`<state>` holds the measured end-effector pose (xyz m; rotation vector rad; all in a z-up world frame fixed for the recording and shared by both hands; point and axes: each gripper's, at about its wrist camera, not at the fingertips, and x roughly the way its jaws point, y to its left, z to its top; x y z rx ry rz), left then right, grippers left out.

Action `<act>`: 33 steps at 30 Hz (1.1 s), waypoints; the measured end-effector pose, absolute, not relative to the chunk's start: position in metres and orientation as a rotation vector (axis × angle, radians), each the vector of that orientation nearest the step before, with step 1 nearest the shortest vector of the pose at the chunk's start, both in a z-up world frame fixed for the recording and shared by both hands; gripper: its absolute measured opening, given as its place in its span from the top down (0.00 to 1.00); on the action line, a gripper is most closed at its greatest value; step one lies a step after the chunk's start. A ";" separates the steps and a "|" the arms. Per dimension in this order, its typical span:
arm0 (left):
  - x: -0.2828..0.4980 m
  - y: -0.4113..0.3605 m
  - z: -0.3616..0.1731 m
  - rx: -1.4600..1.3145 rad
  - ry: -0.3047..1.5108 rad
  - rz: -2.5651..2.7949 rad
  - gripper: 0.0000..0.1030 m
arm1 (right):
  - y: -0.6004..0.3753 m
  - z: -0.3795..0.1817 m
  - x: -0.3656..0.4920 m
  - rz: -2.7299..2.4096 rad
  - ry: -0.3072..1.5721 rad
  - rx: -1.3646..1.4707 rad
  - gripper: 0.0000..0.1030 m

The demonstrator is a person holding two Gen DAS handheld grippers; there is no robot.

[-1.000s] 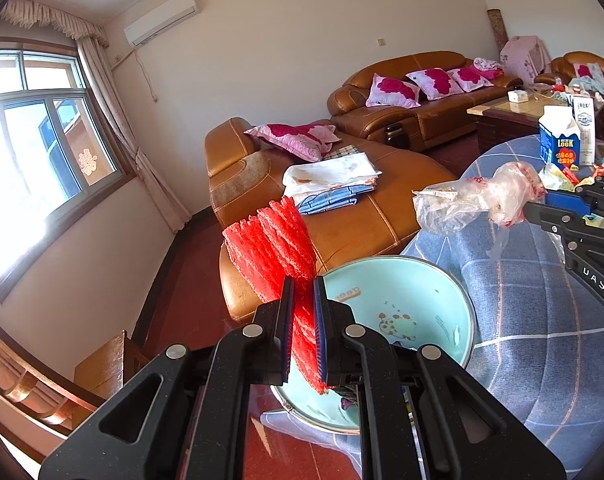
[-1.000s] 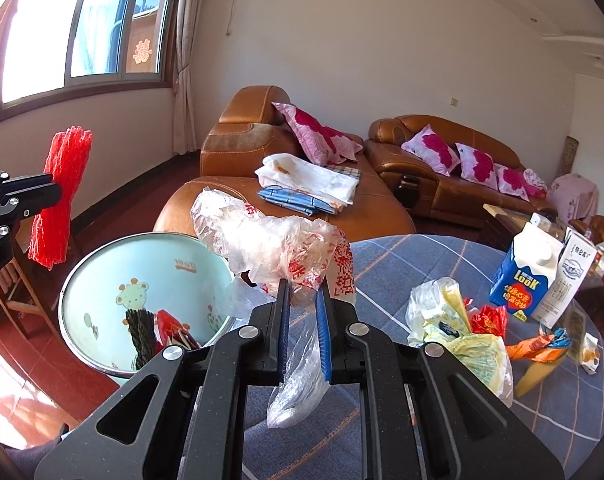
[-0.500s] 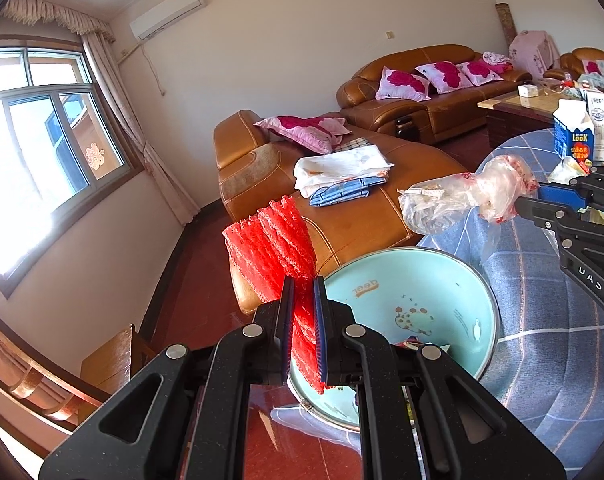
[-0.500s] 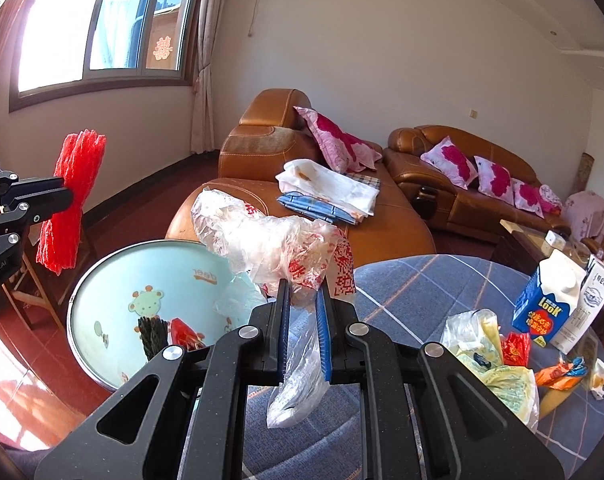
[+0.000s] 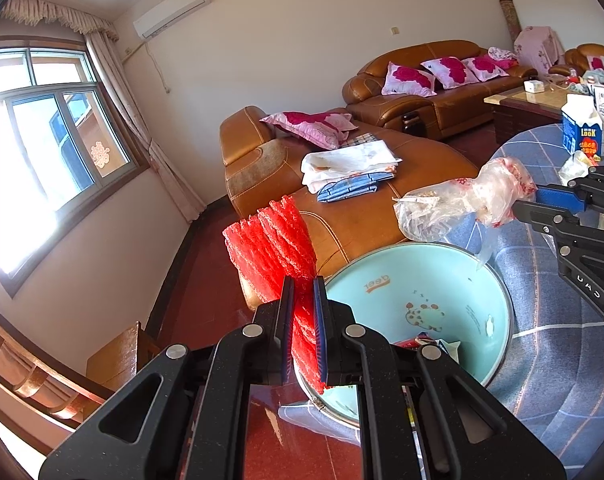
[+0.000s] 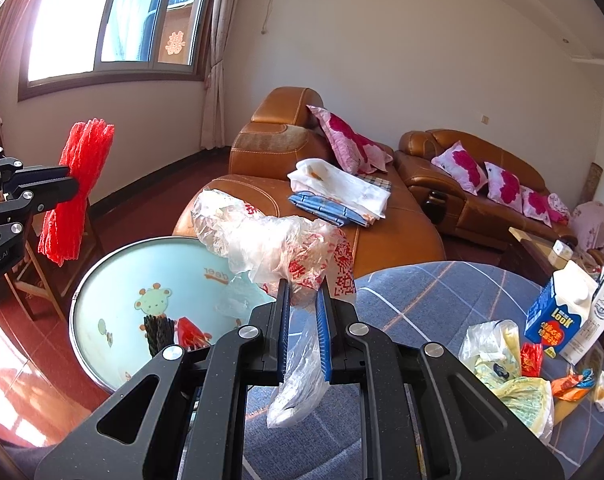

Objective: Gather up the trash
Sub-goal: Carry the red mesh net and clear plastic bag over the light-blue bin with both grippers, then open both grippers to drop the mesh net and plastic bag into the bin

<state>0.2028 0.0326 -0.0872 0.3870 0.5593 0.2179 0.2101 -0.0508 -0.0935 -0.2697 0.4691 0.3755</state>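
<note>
- The red mesh sleeve (image 5: 270, 240) is seen as rough netted plastic.
- The plastic bag (image 6: 278, 248) is shown thin, crinkled and glossy (printed in red).
- The basin (image 5: 422, 304) is finished in smooth enamel with a metal rim.
- The desk (image 6: 422, 292) is covered in matt checked cloth.
- The sofa (image 5: 362, 220) is upholstered in shiny leather.

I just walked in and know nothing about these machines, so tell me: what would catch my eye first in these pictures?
Probably the bright red mesh bundle, pinched upright in the left hand-held gripper beside the pale blue basin. Next, the crumpled clear plastic bag with red print, clamped in the right hand-held gripper at the basin's edge. Behind both sits a tan leather sofa with pink flowered pillows.
</note>
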 end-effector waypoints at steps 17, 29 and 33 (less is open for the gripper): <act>0.205 0.037 -0.091 0.384 0.567 0.210 0.91 | -0.039 -0.098 0.212 0.415 0.484 -0.305 0.87; 0.204 0.042 -0.092 0.377 0.557 0.207 0.50 | -0.038 -0.098 0.210 0.440 0.478 -0.311 0.53; 0.203 0.043 -0.093 0.373 0.563 0.206 0.50 | -0.039 -0.097 0.211 0.428 0.474 -0.304 0.53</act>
